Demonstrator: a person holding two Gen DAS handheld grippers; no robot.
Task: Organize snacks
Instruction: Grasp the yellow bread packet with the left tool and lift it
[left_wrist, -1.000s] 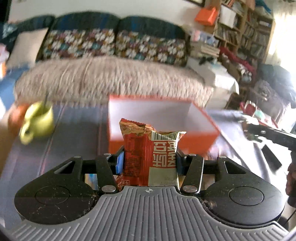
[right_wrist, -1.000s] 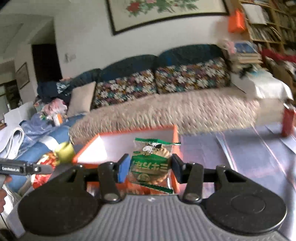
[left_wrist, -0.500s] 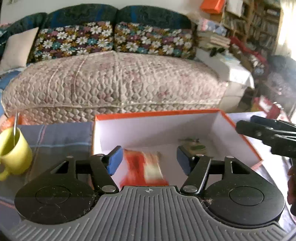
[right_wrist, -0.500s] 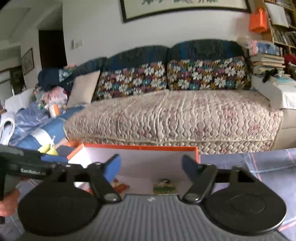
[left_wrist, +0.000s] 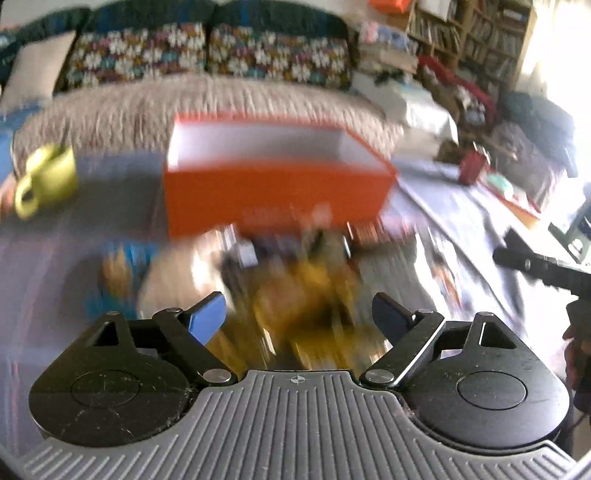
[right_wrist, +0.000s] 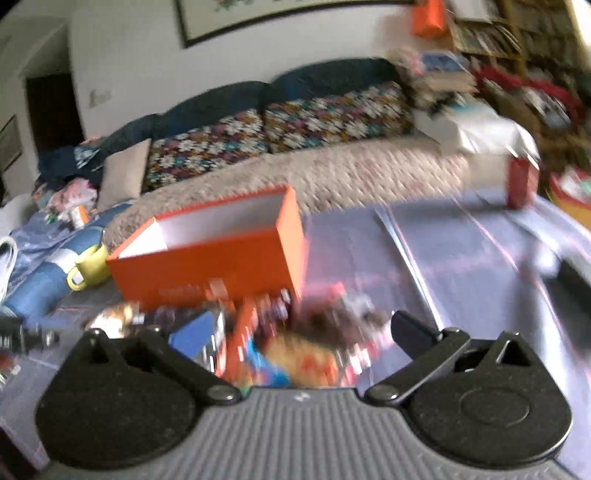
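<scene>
Both grippers back from orange box (left_wrist: 277, 192), jaws opening, empty; blurred snack pile (right_wrist: 295, 343) below; yellow mug (left_wrist: 51, 177) aside

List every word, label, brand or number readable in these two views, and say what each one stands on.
None can be read.
Orange box: pale marks on its front wall, blurred.
Snack packets piled before the box: print smeared by motion.
Left tool's handle, at the right view's left edge: small marks, illegible.
Books on the shelves: too small.
</scene>
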